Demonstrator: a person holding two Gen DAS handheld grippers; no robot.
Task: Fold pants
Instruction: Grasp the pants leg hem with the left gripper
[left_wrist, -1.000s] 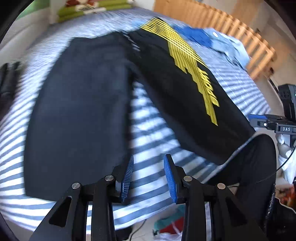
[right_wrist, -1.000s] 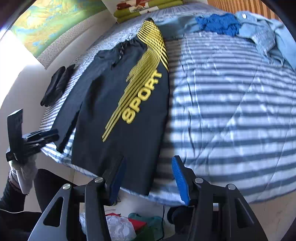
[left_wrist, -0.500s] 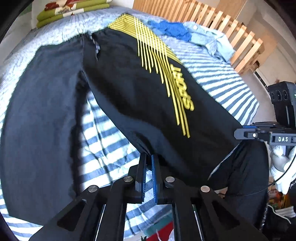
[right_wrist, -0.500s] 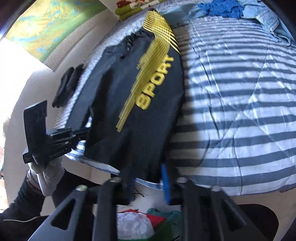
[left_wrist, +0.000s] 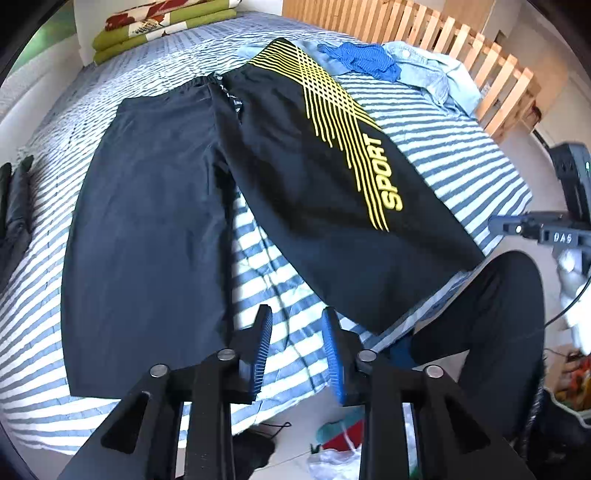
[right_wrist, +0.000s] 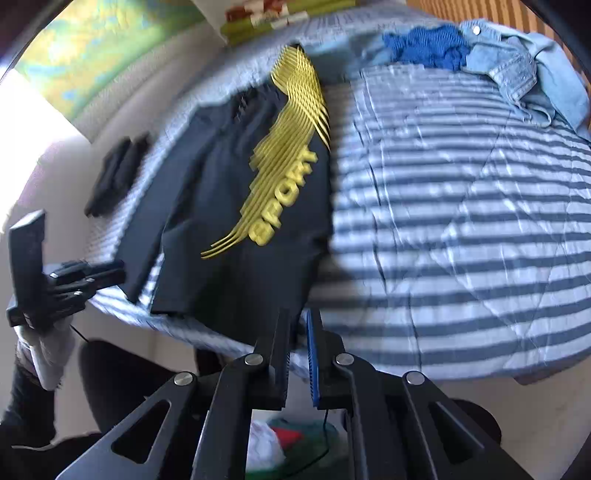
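As the bed (left_wrist: 461, 147) carries the pants (left_wrist: 155, 206) flat, legs running toward me, the printed leg's hem lies nearest my right gripper (right_wrist: 297, 354), which seems nearly clenched on it; my left gripper (left_wrist: 297, 350) hangs released.

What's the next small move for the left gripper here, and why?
Probably ease the left gripper toward the plain leg's hem and close on it. Its jaws are open over bare striped bedspread between the legs, holding nothing, while the right gripper looks nearly shut at the SPORT leg's hem. The pants lie flat, unfolded.
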